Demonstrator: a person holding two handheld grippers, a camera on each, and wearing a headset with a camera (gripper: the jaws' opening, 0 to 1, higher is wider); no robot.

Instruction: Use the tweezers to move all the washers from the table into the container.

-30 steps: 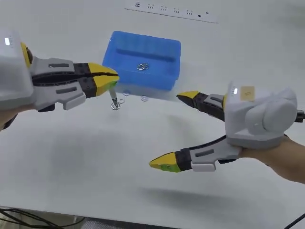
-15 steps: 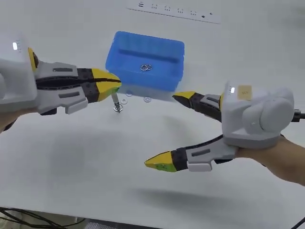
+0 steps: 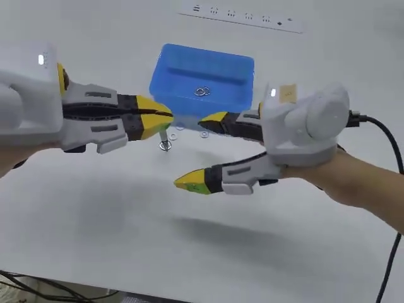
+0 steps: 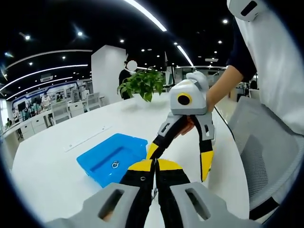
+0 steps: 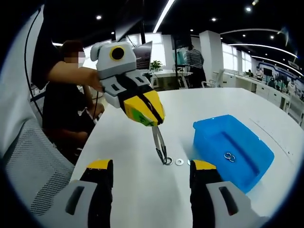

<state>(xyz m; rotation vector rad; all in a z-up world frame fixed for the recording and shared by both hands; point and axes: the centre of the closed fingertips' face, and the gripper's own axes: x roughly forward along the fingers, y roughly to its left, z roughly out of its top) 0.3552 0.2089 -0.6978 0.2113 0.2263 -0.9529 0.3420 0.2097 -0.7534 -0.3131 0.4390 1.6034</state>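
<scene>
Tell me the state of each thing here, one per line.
Left claw, shut on the tweezers.
Right claw, open, empty.
Tweezers, pointing down, tips at a washer on the table.
Container, open-topped, two washers inside.
Loose washers, flat on the table beside the container.

Surface: a white table (image 3: 95,214) is carrying everything | Far side: a long white power strip (image 3: 246,17) is lying flat near the far edge | Middle: a blue container (image 3: 208,50) is standing on the top | Before it: a few small washers (image 3: 204,134) are lying flat on the bare top, just beside the container's near wall, apart from each other
</scene>
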